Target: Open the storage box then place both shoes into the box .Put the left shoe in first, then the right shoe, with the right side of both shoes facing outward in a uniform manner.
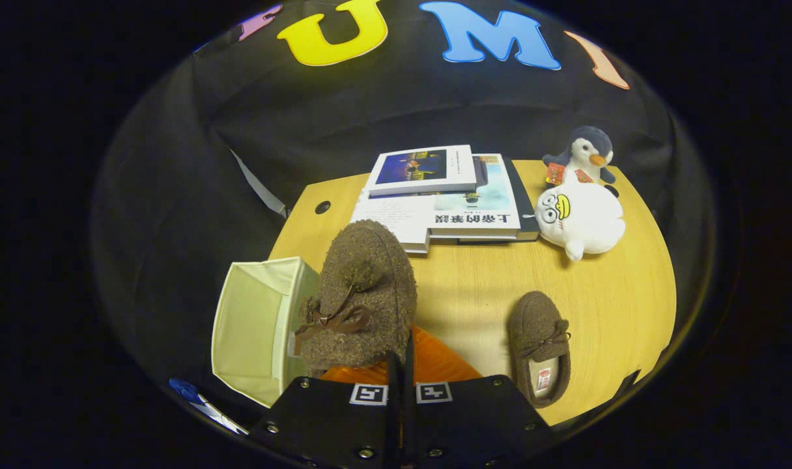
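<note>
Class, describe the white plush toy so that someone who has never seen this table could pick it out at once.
Start at the wooden table and look beyond the gripper, which is shut on a brown shoe, to the stack of books. Beside the books lies the white plush toy. Unlike the upright penguin plush behind it, it is round, white, with cartoon eyes.

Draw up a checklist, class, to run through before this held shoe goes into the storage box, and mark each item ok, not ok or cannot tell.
1. Gripper shut on the held shoe: ok, the fingers are closed on its rear.
2. Storage box open: ok, the mouth shows, beside the held shoe.
3. Held shoe is the left one: cannot tell.
4. Second shoe waiting on the table: ok.
5. Books and plush toys away from the box: ok.
</note>
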Demonstrator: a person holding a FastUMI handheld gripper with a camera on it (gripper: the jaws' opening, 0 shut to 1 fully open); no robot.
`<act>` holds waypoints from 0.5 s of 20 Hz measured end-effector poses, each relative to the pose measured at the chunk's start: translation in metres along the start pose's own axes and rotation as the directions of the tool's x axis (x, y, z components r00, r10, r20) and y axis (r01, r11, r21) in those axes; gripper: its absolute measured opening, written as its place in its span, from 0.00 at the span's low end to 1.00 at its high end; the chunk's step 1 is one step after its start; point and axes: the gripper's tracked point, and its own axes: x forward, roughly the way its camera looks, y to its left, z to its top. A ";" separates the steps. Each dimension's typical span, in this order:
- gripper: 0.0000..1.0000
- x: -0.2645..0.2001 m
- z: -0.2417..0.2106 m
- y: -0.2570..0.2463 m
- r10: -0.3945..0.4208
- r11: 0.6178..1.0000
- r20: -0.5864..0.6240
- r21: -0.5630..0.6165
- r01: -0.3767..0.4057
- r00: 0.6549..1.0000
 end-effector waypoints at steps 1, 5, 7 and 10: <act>0.02 -0.003 0.003 0.014 0.015 1.000 -0.002 -0.009 -0.015 1.000; 0.02 -0.004 0.006 0.076 0.098 0.994 -0.041 -0.037 -0.099 0.994; 0.02 0.002 0.003 0.107 0.135 0.989 -0.071 -0.050 -0.138 0.988; 0.02 0.018 -0.007 0.148 0.167 0.983 -0.123 -0.058 -0.175 0.978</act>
